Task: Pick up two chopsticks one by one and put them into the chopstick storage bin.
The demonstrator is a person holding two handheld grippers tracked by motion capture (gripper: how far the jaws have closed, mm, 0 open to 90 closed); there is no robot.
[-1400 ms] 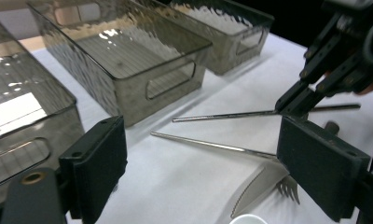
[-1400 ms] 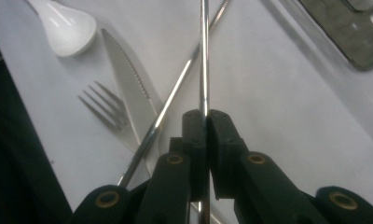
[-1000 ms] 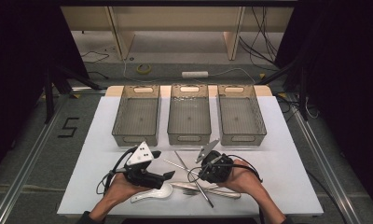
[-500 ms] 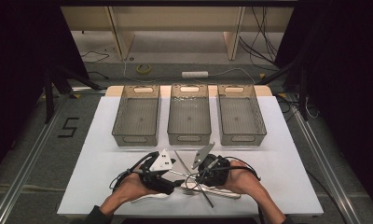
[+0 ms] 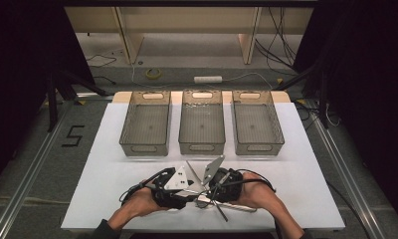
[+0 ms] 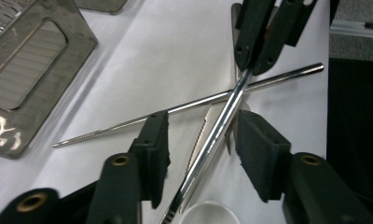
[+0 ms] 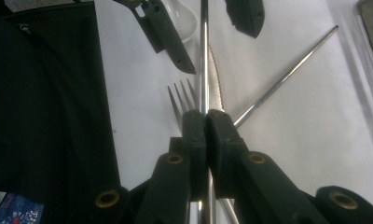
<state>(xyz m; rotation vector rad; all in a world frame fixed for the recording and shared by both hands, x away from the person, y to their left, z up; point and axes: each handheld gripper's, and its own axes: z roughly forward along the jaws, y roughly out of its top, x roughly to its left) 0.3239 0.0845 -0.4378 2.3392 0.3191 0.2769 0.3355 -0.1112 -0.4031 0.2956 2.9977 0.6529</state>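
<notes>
My right gripper (image 7: 205, 116) is shut on a thin metal chopstick (image 7: 204, 56), which it holds just above the white table (image 5: 306, 174). The rod runs between the jaws of my left gripper (image 6: 201, 126), which have just been closing. Both pads still stand clear of the chopstick (image 6: 212, 140), so this gripper is open. In the high view the left gripper (image 5: 189, 191) and right gripper (image 5: 209, 191) meet tip to tip near the front edge. Under them lie a second chopstick (image 6: 128, 123), a serrated knife (image 7: 216, 79), a fork (image 7: 180, 98) and a white spoon (image 6: 208, 212).
Three see-through grey bins (image 5: 145, 127) (image 5: 202, 124) (image 5: 257, 124) stand in a row across the middle of the table, just beyond the grippers. A wall of the left bin (image 6: 31, 70) sits close to the left gripper. A dark sleeve (image 7: 44, 116) lies beside the right gripper.
My left gripper has moved right and slightly down to the right gripper, and its jaws have narrowed around the held chopstick. The right gripper has stayed put, still shut.
</notes>
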